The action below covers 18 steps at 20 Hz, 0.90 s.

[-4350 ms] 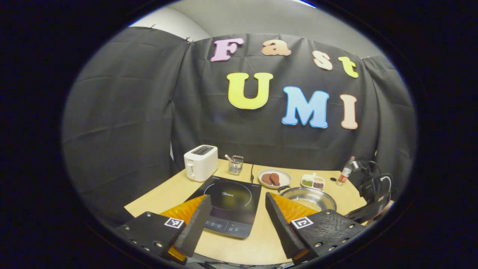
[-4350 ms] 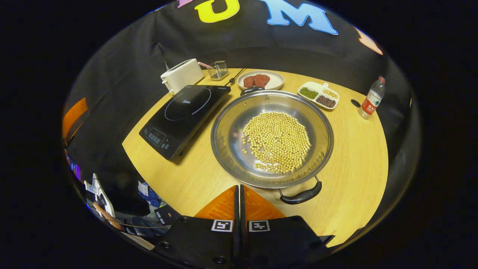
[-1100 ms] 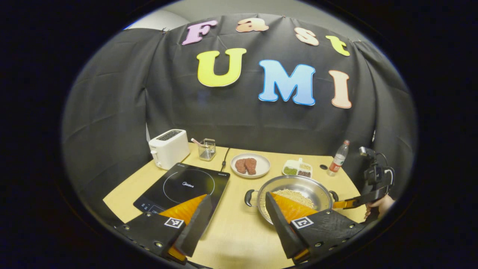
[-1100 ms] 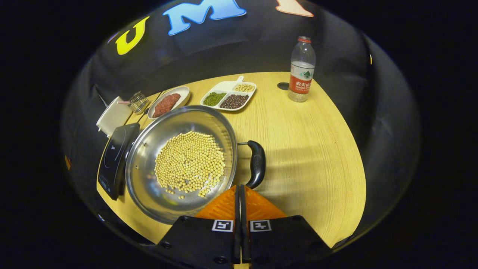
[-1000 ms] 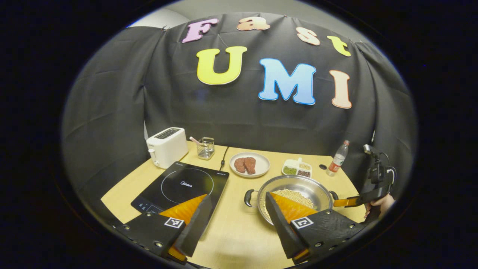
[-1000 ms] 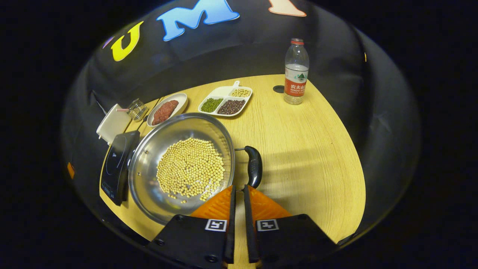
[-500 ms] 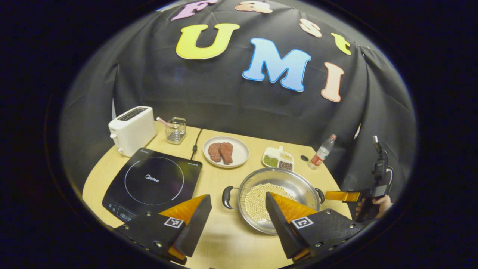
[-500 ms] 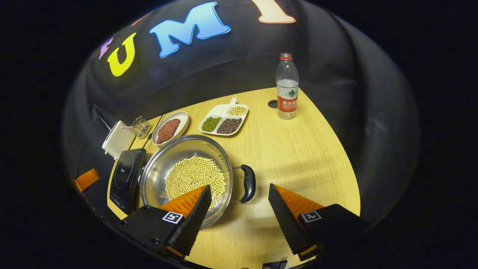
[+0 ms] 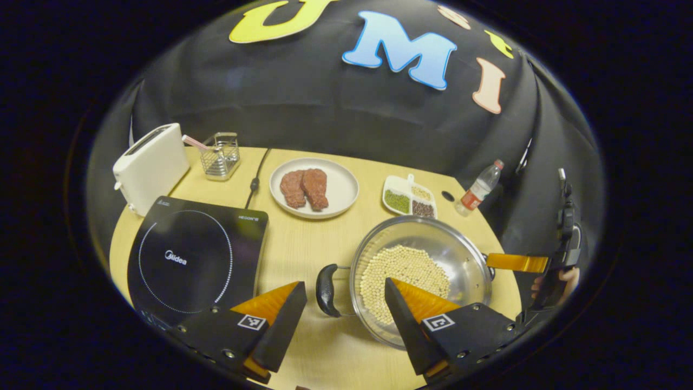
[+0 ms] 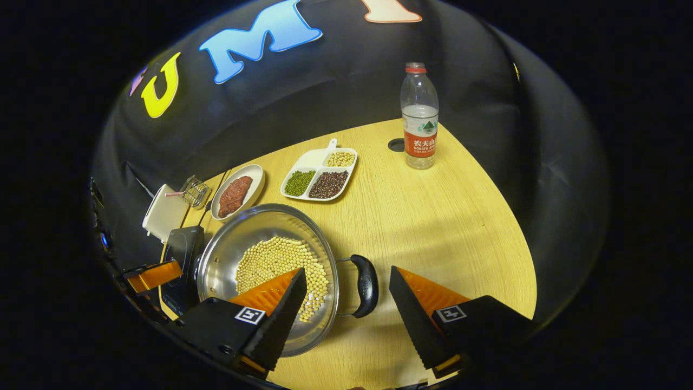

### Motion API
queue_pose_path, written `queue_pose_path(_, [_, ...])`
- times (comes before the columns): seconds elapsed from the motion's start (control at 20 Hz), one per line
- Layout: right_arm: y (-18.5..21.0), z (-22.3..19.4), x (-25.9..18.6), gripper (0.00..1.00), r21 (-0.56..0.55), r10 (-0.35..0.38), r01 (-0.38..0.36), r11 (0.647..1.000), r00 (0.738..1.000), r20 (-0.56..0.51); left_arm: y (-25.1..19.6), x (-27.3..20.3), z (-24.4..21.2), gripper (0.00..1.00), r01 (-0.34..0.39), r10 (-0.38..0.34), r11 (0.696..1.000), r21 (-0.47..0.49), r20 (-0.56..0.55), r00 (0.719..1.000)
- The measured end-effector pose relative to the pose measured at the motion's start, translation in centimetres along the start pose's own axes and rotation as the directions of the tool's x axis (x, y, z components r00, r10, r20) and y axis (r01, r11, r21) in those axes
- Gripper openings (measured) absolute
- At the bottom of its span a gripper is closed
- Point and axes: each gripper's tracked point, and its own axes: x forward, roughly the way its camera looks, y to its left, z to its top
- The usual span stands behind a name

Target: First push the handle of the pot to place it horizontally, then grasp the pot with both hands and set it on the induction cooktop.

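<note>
A: In the left gripper view, how is the left claw [image 9: 345,295] set?

B: Spread wide, the pot's [image 9: 422,271] near handle [image 9: 326,282] framed between its fingers on the tabletop [image 9: 303,244]; it should be centred before closing.

A: And in the right gripper view?

B: The right claw [image 10: 346,295] is likewise held apart astride the other handle [image 10: 365,284]; both should be closed together so the soybeans [image 10: 279,268] are kept level.

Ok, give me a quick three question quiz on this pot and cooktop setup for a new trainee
1. True or false: the pot already sits on the induction cooktop.
2. What is in the pot? A) soybeans B) meat C) water
3. Fill in: each pot handle lies between a gripper's ____ fingers.

Key: 1. False; it stands on the table beside the cooktop. 2. A. 3. Open; the left gripper and the right gripper each straddle a handle without touching it.
</note>
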Motion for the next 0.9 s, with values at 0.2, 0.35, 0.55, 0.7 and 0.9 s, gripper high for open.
queue_pose_path(0.2, [0.0,-1.0,2.0,0.98,0.0,-0.003,0.003,1.0,0.999,-0.038,0.5,3.7,-2.1,0.87,0.038,-0.044,0.994,-0.098,-0.061,0.997])
queue_pose_path(0.35, [0.2,-1.9,3.1,0.98,0.004,-0.004,0.005,1.0,0.998,-0.06,0.8,5.4,-2.9,0.87,0.055,-0.066,0.99,-0.132,-0.085,0.994])
queue_pose_path(0.55, [0.5,-2.7,4.2,0.96,0.023,-0.002,0.004,1.0,0.996,-0.087,0.6,6.6,-3.8,0.89,0.076,-0.094,0.985,-0.153,-0.118,0.989])
queue_pose_path(0.7, [0.4,-3.0,4.7,0.93,0.02,-0.009,0.011,1.0,0.996,-0.088,0.6,7.0,-3.6,0.86,0.078,-0.097,0.985,-0.152,-0.118,0.988])
queue_pose_path(0.9, [-0.7,-3.1,4.7,0.7,0.021,-0.031,0.032,0.999,0.996,-0.081,0.6,7.8,-3.7,0.55,0.078,-0.101,0.98,-0.181,-0.122,0.987])
